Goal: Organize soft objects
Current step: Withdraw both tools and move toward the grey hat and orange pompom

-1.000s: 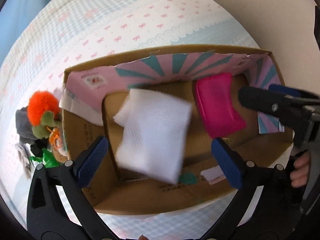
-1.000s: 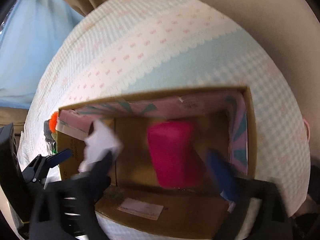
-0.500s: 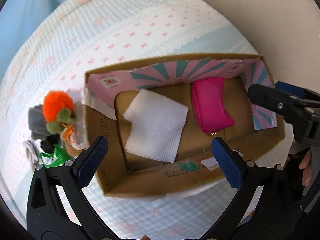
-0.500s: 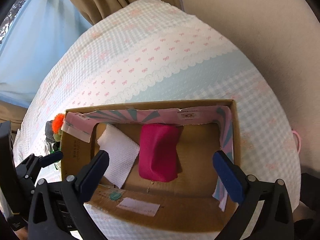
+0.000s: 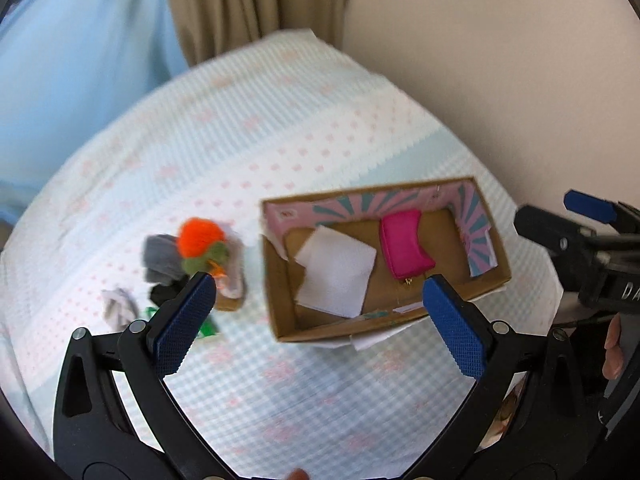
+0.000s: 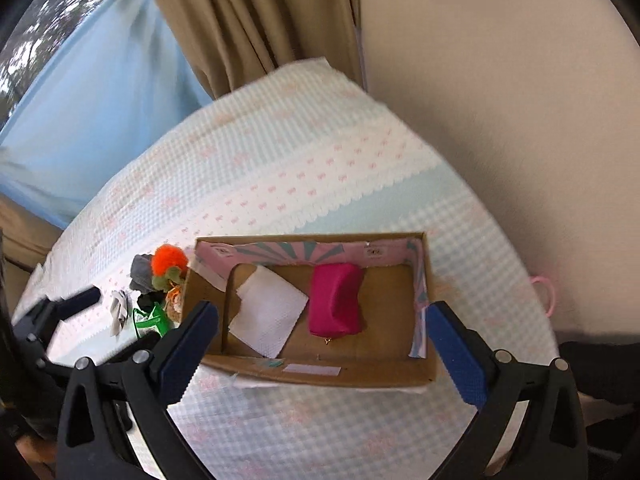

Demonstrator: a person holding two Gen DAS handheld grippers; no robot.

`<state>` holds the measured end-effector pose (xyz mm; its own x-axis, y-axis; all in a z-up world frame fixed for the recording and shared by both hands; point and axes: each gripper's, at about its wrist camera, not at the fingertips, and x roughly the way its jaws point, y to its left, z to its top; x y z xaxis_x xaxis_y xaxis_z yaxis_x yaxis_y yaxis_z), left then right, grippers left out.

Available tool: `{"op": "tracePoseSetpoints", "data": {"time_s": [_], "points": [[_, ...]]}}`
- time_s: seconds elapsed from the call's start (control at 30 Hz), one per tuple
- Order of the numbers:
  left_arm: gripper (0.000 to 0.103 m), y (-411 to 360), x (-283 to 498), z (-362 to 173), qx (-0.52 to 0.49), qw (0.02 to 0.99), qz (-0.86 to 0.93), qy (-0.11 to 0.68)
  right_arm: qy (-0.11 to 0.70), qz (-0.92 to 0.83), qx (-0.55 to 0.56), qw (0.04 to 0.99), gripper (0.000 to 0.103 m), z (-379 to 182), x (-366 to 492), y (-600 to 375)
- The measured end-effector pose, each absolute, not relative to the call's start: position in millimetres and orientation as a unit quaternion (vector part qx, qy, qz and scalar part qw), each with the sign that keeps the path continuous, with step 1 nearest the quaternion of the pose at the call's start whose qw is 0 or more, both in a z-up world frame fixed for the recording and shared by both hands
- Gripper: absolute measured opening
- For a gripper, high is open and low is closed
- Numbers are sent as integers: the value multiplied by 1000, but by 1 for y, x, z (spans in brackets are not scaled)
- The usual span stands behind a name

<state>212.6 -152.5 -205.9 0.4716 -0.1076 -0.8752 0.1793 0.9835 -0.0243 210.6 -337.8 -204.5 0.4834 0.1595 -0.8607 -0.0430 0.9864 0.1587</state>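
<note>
A cardboard box (image 5: pixel 280 300) (image 6: pixel 320 376) with a pink and teal inner lining stands on the bed. Inside lie a white cloth (image 5: pixel 336 272) (image 6: pixel 268 312) on the left and a magenta pouch (image 5: pixel 404 248) (image 6: pixel 336 300) in the middle. Left of the box sits a pile of soft things: an orange pompom toy (image 5: pixel 200 236) (image 6: pixel 168 260), a grey cloth (image 5: pixel 160 260) (image 6: pixel 140 272), a white scrap (image 5: pixel 120 308) and something green (image 6: pixel 152 320). My left gripper (image 5: pixel 316 320) hangs open above the box's near-left corner, holding nothing. My right gripper (image 6: pixel 320 348) is open over the box's front wall, also holding nothing.
The bed cover (image 5: pixel 280 140) (image 6: pixel 300 184) is white and pale blue check with pink bows. A beige wall (image 6: pixel 500 100) runs along the right, tan curtains (image 6: pixel 248 24) hang behind. A pink loop (image 6: pixel 544 292) lies at the bed's right edge.
Both grippers have pulled back and up from the box, so more of the bed shows. The white cloth, falling a second ago, now rests flat in the box.
</note>
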Motion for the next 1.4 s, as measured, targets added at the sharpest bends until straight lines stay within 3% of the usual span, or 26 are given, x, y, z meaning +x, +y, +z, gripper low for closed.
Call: {"op": "tracePoseSetpoints", "data": {"time_s": [0.33, 0.53, 1.03, 1.4], "points": [[103, -63, 136, -126, 5, 900, -64, 431, 425, 36, 24, 904, 103, -133, 138, -284], [103, -4, 96, -108, 14, 916, -25, 400, 403, 57, 26, 913, 103, -117, 109, -234], [103, 138, 49, -129, -2, 915, -20, 404, 374, 70, 43, 924, 103, -128, 61, -117], [103, 167, 100, -167, 3, 902, -58, 427, 387, 84, 59, 916, 103, -163, 97, -68]]}}
